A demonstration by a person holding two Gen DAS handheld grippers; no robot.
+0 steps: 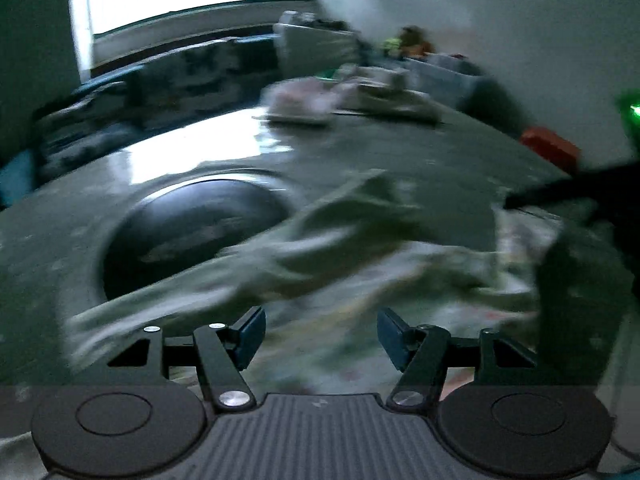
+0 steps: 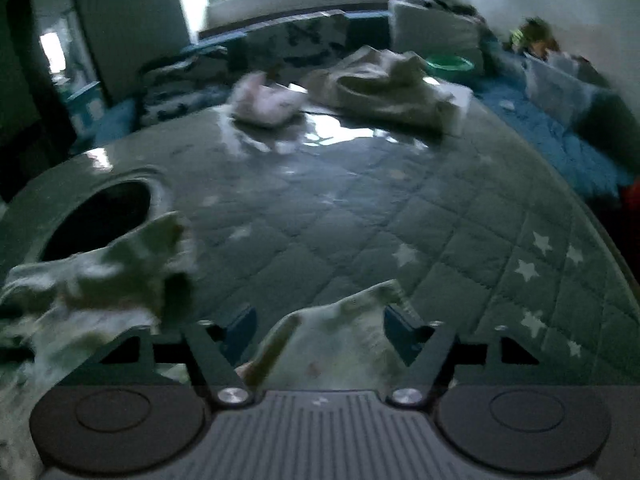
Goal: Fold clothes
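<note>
Both views are blurred and dim. A pale printed garment [image 1: 320, 264] is seen spread over a quilted green table cover [image 1: 400, 152] patterned with stars.

In the left wrist view, a dark round opening [image 1: 192, 232] in the cover is seen ahead of the left finger. The left gripper [image 1: 321, 338] is held with its fingers [image 1: 250, 336] set apart, and no cloth is pinched between the pads; the garment is seen beyond and beneath the gap, one loose flap reaching ahead of the fingers toward the round opening. To the right of the right finger, a dark gripper arm [image 1: 560, 192] is seen over the far edge of the garment. Far beyond the fingertips, a pinkish bundle [image 1: 300, 100] and a beige pile of clothes [image 1: 384, 92] are seen at the table's far side.

In the right wrist view, a bunched part of the garment [image 2: 100, 276] is seen left of the left finger, near the round opening [image 2: 100, 220]. The right gripper [image 2: 320, 330] is also held apart, with a corner of the garment [image 2: 340, 332] lying in the gap between the fingers [image 2: 400, 332]; whether the pads press on it cannot be told. To the right of the right finger, only the starred cover [image 2: 520, 280] is seen. Far ahead, the pinkish bundle [image 2: 268, 100] and the beige pile [image 2: 384, 84] are seen side by side.
</note>
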